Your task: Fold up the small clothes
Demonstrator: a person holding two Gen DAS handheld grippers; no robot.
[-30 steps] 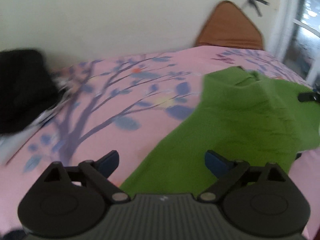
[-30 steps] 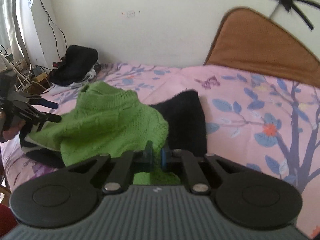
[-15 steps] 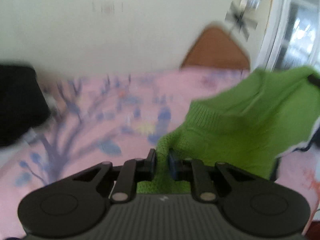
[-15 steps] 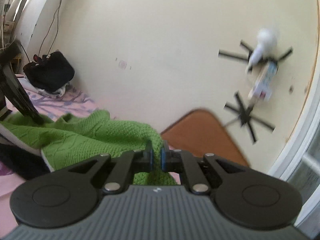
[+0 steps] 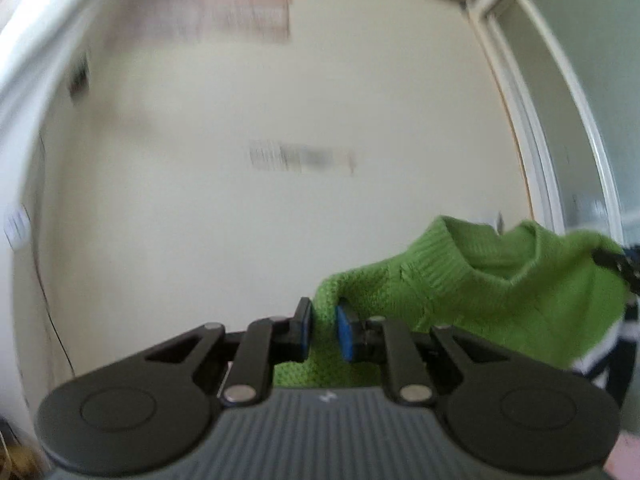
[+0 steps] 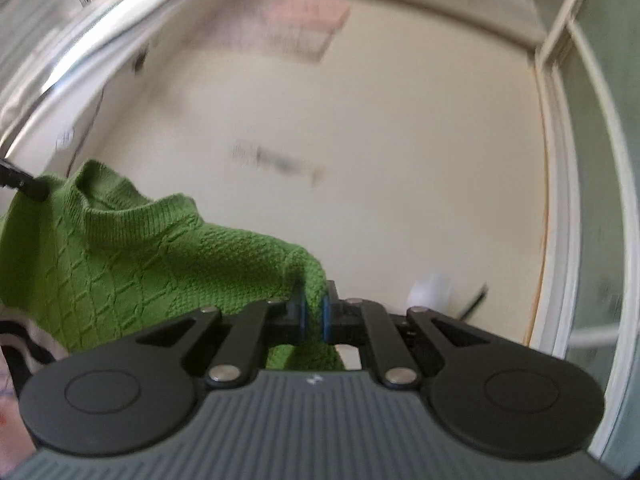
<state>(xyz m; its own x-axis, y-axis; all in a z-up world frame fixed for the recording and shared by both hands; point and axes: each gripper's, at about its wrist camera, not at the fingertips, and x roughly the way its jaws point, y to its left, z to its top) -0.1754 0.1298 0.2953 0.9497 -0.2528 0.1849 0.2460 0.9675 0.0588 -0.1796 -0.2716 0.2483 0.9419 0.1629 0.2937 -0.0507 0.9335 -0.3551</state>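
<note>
Left gripper (image 5: 323, 328): blue-padded fingers clamped on a fold of the green knit sweater (image 5: 480, 292) at its edge. Right gripper (image 6: 313, 314): fingers likewise pinched tight on the opposite edge of the same sweater (image 6: 132, 264). The garment hangs in the air, stretched between the two tools, against the wall.

Right wrist view alone shows the body knit clearly: a raised diamond lattice across the front, a pebbled stitch toward the gripped shoulder, and a ribbed round collar (image 6: 120, 216). The left gripper's black finger tip (image 6: 24, 184) enters at the far left edge, touching the cloth. Left wrist view shows the collar (image 5: 452, 256) from the other side, its ribbing visible, and the right gripper's tip (image 5: 616, 260) at the far right.

A black-and-white striped fabric (image 6: 28, 340) shows below the sweater; what it is cannot be told.

Beyond: a cream wall (image 5: 280, 220), blurred, a white door frame (image 6: 560, 200), and a pinkish rectangular sheet (image 6: 304, 28) high on the wall.
</note>
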